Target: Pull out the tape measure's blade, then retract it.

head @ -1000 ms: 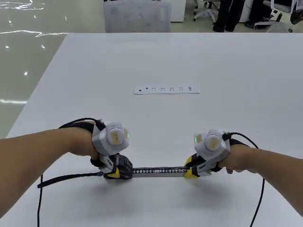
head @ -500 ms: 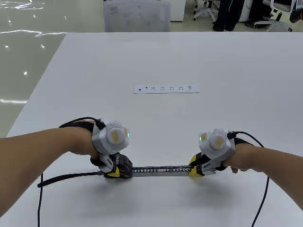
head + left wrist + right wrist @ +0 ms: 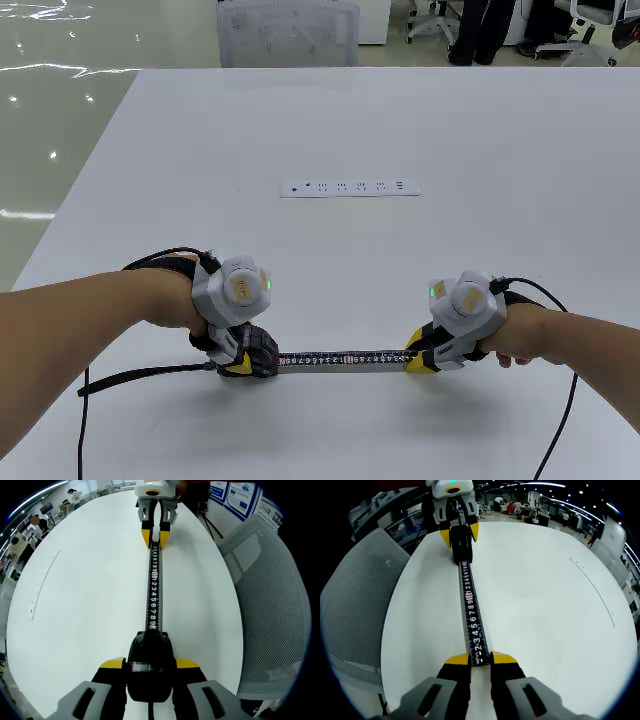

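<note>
A white table (image 3: 400, 120) carries a flat white power strip (image 3: 349, 187) near its middle; beyond its far edge stand a grey mesh chair (image 3: 288, 33) and a glossy floor (image 3: 60, 60). Since a second ago the right tongs (image 3: 413, 362) have drawn a little further right and more blade (image 3: 340, 360) shows — the left tongs (image 3: 243, 364) have stayed put. The left tongs are clamped on the black tape measure (image 3: 260, 352) near the table's front edge; the right tongs pinch the blade's tip. The blade lies flat on the table, long axis left to right, numerals up.
</note>
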{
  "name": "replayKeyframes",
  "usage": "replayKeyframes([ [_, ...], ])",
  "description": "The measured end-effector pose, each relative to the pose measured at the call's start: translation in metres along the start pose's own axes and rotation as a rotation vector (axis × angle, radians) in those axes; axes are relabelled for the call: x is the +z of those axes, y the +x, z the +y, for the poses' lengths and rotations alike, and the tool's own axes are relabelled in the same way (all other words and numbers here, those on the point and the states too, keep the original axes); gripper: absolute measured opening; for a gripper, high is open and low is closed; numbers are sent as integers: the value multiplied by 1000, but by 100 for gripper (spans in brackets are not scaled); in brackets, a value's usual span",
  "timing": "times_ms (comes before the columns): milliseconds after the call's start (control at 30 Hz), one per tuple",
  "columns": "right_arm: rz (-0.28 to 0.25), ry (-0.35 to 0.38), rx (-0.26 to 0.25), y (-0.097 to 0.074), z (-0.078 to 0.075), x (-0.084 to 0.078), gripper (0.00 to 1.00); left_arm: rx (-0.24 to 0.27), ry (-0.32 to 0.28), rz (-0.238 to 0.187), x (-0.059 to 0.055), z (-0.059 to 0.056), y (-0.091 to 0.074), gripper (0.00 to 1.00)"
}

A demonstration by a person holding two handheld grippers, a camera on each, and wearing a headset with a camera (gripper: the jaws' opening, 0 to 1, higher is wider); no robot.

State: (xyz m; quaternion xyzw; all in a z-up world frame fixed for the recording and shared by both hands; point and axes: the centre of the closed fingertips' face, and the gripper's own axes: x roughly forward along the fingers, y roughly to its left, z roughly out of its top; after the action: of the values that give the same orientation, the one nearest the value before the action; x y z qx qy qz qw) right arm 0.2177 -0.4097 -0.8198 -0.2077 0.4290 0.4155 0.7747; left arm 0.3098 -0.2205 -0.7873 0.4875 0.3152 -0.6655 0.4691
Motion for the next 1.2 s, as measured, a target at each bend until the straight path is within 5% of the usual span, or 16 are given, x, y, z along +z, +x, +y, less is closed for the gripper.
replayKeyframes([
  [1200, 21, 26, -11, -16, -4, -22, 12, 2, 0, -3, 0, 0, -1, 32],
])
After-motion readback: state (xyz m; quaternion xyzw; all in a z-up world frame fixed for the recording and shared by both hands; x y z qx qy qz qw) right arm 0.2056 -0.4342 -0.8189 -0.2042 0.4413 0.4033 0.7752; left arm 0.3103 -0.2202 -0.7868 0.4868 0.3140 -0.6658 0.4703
